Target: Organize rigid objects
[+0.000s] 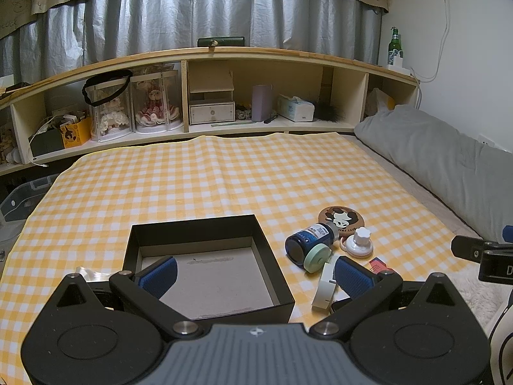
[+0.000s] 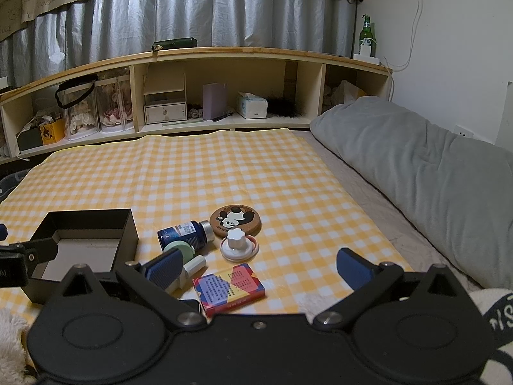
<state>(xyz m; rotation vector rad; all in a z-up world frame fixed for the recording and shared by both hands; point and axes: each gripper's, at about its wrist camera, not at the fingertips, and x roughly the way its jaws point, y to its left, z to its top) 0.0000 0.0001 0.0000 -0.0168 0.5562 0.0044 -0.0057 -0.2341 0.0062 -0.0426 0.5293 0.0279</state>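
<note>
An empty black box (image 1: 205,253) (image 2: 80,243) sits on the yellow checked cloth (image 1: 224,173) (image 2: 198,173). To its right lies a cluster: a blue bottle on its side (image 1: 309,240) (image 2: 186,232), a mint green round case (image 1: 317,258) (image 2: 178,247), a panda coaster (image 1: 341,219) (image 2: 235,219), a white knobbed lid (image 1: 360,243) (image 2: 239,245), a white tube (image 1: 327,284) (image 2: 192,268) and a red-blue card box (image 2: 229,288) (image 1: 380,264). My left gripper (image 1: 255,276) is open and empty over the box's near edge. My right gripper (image 2: 259,271) is open and empty just above the card box.
A wooden shelf (image 1: 224,54) (image 2: 224,53) with dolls, a tissue box and small items runs along the back. A grey pillow (image 1: 449,166) (image 2: 416,160) lies along the right. A green bottle (image 1: 395,45) (image 2: 367,33) stands on the shelf top.
</note>
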